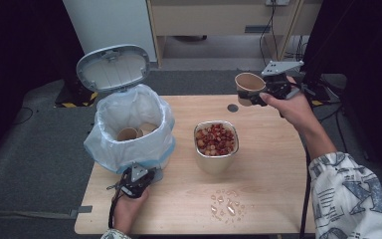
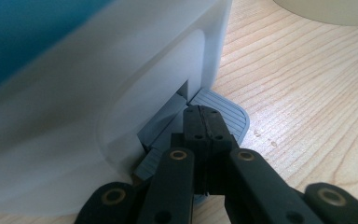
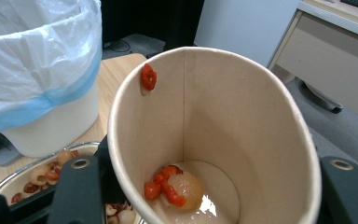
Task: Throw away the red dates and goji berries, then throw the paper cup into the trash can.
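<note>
paper cup (image 3: pixel 214 140) pinched in my right gripper (image 1: pixel 271 92) above the table's far edge — left gripper (image 2: pixel 200 122), jaws pressed together, holds the bin pedal (image 2: pixel 223 109) down — tip cup steadily over the bin (image 1: pixel 129 107), keeping scraps off the wood.

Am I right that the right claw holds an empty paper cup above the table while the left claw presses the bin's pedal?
Not quite: the paper cup in the right claw is not empty. The right gripper view shows fruit scraps at its bottom and a red bit stuck near the rim. The rest holds: the left claw presses the bin's pedal.
</note>
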Tool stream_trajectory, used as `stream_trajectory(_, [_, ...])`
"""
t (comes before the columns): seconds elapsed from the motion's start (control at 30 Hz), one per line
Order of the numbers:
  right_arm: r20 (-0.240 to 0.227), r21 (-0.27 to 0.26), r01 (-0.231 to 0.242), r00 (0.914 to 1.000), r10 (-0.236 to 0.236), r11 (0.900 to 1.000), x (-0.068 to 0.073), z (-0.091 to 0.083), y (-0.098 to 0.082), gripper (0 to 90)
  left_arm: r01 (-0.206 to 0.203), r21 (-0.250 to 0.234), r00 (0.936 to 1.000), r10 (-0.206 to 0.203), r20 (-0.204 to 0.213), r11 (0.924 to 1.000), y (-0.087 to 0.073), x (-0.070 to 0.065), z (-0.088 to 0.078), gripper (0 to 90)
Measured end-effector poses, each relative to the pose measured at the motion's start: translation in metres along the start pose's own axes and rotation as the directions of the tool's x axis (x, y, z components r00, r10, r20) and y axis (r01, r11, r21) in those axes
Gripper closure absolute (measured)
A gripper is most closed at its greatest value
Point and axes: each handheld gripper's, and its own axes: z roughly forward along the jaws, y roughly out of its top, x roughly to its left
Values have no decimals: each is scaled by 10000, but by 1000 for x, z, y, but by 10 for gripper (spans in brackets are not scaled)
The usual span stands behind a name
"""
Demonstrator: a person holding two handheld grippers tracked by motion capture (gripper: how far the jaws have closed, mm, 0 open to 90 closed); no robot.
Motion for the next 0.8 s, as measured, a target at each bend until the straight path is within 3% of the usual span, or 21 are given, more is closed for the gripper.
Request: stream_trajectory(0.8, [-274, -245, -263, 9993, 256, 9994, 4, 5, 10, 372, -1, -3, 10000, 1, -3, 10000, 0, 0, 0, 892])
